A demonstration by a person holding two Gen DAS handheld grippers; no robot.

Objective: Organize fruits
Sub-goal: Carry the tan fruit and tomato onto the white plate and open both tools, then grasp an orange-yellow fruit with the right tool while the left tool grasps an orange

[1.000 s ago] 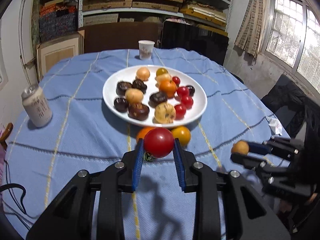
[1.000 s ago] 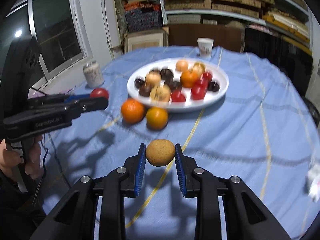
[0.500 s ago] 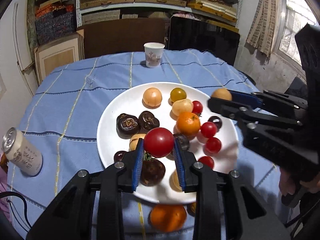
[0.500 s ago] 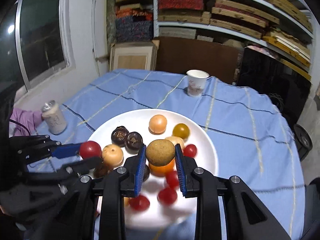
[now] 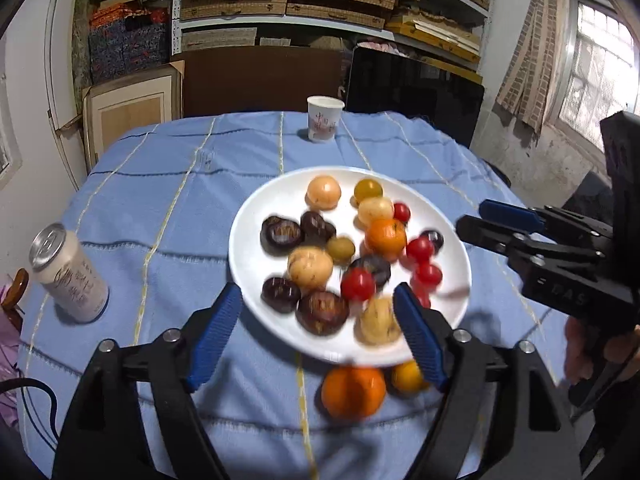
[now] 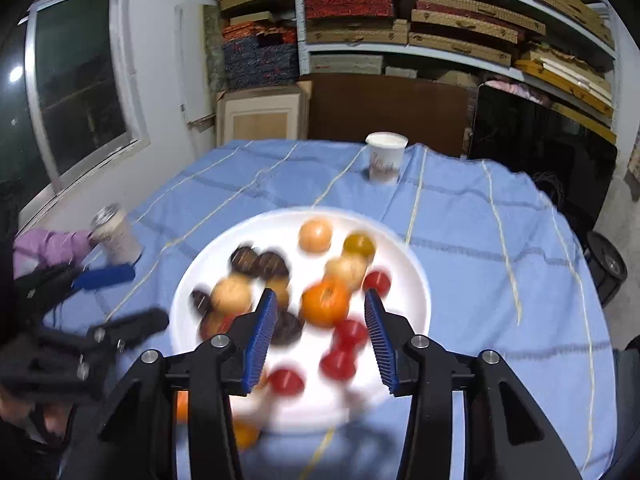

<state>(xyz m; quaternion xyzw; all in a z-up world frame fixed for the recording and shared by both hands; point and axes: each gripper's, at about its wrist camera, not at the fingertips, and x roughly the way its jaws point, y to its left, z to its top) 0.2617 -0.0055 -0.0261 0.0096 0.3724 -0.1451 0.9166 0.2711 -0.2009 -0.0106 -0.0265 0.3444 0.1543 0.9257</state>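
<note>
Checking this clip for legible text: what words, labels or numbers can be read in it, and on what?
"DAS": partial embossed letters on the right gripper body; the rest is cut off.
Paper cup: red printed characters, too small to read.
Can: dark script on its side, blurred, unreadable.
Nothing else legible.

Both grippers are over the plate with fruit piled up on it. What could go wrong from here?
1. The left gripper and right gripper are opening with nothing between the pads; loose fruit may roll across the crowded white plate.
2. The grippers sit close together and could collide.
3. The big orange lies off the plate, easily knocked.
</note>
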